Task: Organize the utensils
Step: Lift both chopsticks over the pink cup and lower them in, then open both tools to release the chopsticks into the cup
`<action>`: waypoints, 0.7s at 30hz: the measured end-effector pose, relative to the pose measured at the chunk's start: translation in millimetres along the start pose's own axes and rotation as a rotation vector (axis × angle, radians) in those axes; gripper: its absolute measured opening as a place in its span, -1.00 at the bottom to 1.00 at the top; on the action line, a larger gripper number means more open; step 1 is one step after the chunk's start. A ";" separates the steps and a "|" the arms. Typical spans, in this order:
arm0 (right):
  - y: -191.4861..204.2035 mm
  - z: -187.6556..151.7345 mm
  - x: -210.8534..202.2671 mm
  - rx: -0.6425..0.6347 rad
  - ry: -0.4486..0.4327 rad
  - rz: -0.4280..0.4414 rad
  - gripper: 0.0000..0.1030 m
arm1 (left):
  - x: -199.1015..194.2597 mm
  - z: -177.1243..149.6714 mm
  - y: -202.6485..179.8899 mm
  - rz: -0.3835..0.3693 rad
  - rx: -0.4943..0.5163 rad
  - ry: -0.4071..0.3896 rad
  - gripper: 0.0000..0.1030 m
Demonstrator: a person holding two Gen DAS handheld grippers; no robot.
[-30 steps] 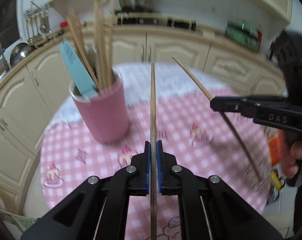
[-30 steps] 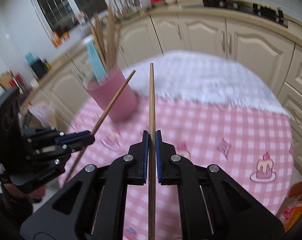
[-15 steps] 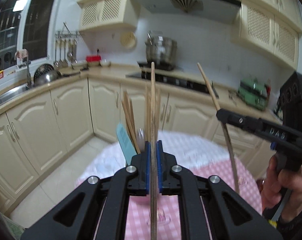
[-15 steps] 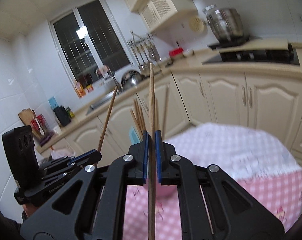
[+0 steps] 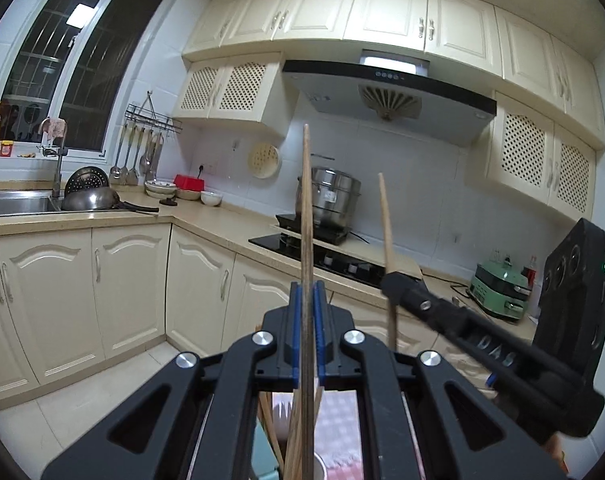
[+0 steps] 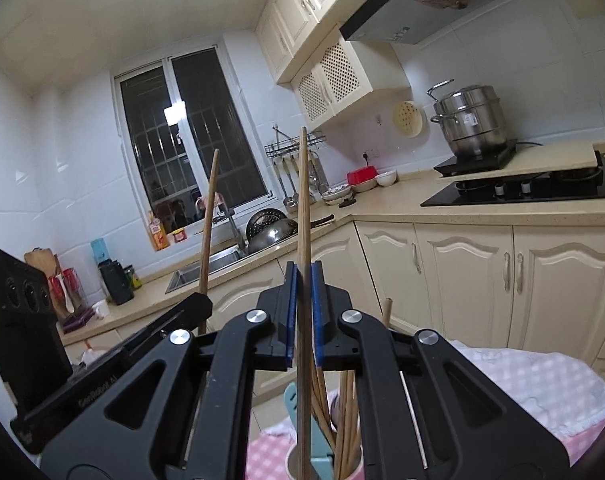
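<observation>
Above the cup (image 6: 298,462), left gripper (image 5: 307,312) jaws clamping one chopstick (image 5: 306,216), right gripper (image 6: 303,292) jaws another (image 6: 302,200).

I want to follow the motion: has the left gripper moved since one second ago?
Yes. The left gripper has risen and tilted up: before it looked down at the pink cup, and now the cup is at the bottom edge, with the range hood in view.

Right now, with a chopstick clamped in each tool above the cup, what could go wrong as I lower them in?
1. The pink cup is already crowded with chopsticks and a teal utensil; a descending tip may catch on them and jam.
2. The left tool and right tool hold their chopsticks close together, so the tools could collide over the narrow cup.
3. Each chopstick is pinched at one spot only, so it may pivot on contact.
</observation>
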State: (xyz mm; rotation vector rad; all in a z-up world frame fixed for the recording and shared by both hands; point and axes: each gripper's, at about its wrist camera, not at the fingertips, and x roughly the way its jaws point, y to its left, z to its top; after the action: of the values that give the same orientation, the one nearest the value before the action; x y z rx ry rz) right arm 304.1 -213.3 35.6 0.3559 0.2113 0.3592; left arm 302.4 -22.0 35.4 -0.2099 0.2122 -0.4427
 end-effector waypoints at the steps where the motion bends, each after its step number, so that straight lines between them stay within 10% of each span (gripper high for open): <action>1: -0.7 -3.1 4.1 0.000 0.000 -0.003 -0.86 | 5.6 -2.3 0.1 0.001 -0.004 -0.006 -0.89; 21: -16.9 -38.5 40.1 -0.006 0.040 -0.068 -0.85 | 52.1 -56.8 19.4 0.031 -0.008 0.024 -0.89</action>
State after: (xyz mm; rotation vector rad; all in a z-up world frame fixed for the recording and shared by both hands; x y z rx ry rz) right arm 335.9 -201.3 -11.6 0.3348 0.2605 0.2996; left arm 342.1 -36.7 -31.9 -0.2092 0.2407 -0.4141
